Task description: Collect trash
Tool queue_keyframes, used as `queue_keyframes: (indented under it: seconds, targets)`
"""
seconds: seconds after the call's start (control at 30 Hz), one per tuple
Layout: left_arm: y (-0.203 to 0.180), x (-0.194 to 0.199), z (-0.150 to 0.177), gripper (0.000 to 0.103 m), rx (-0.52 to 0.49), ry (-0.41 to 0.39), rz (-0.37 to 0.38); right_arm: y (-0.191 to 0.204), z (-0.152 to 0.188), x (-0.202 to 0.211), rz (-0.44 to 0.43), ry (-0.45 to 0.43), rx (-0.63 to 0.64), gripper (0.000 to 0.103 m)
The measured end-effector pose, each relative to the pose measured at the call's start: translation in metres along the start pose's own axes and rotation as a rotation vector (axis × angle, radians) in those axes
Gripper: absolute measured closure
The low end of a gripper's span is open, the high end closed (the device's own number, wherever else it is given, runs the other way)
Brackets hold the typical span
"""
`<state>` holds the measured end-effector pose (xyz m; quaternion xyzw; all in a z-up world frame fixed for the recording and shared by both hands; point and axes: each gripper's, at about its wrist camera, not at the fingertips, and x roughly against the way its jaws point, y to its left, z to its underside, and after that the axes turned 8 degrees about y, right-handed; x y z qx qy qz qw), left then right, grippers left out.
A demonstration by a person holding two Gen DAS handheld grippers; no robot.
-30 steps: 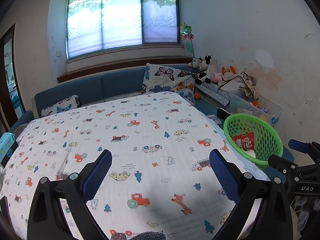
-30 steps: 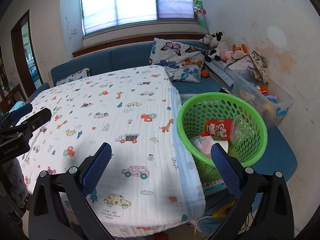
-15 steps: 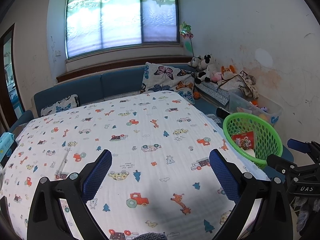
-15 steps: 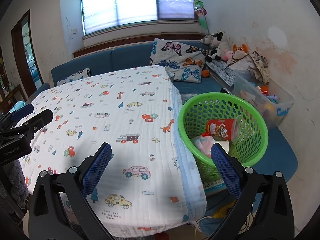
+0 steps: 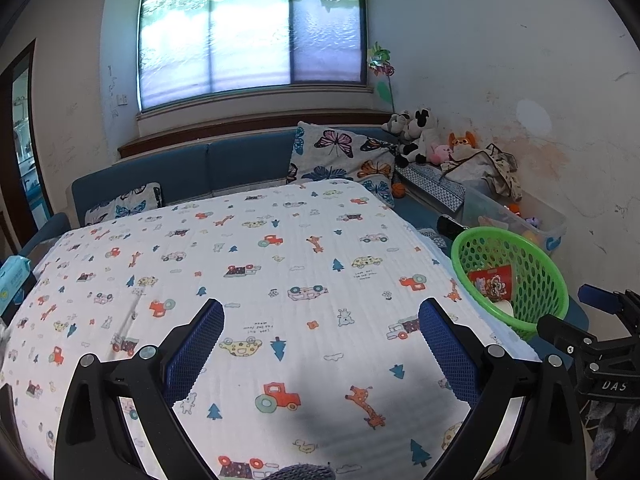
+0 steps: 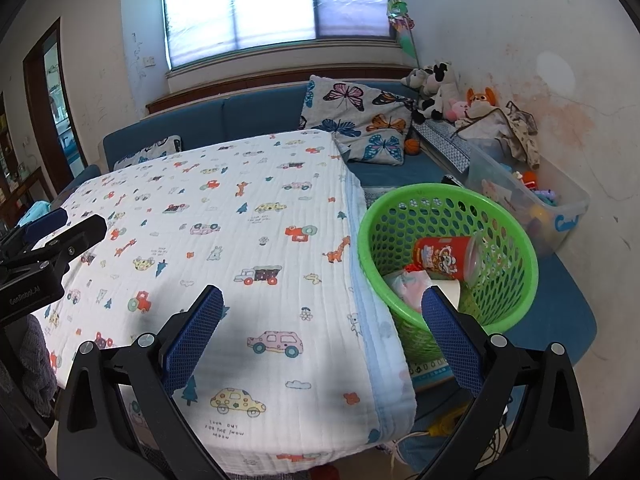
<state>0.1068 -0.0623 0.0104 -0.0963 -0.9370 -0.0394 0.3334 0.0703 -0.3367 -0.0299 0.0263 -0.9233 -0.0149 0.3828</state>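
The red snack cup (image 6: 444,257) is seen inside the round green plastic basket (image 6: 504,216), beyond the right gripper (image 6: 322,334), whose jaws are spread wide and empty. The left gripper (image 5: 320,344) is held wide and empty over the white cartoon-print blanket (image 5: 280,264).

I see a counter (image 5: 280,272) covered by a white quilted cloth (image 6: 240,240) printed with cars, giraffes and trees; its pale blue hem (image 6: 372,320) hangs over the right edge. Nothing else lies on the cloth. A green basket (image 6: 516,216) stands just beside that edge.
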Motion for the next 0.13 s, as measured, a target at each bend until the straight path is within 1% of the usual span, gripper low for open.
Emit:
queue_keyframes:
  seconds: [0.13]
  targets:
    - [0.0004, 0.0002, 0.0006, 0.008, -0.001, 0.001, -0.003, 0.0014, 0.0001, -0.0006, -0.001, 0.000, -0.002, 0.004]
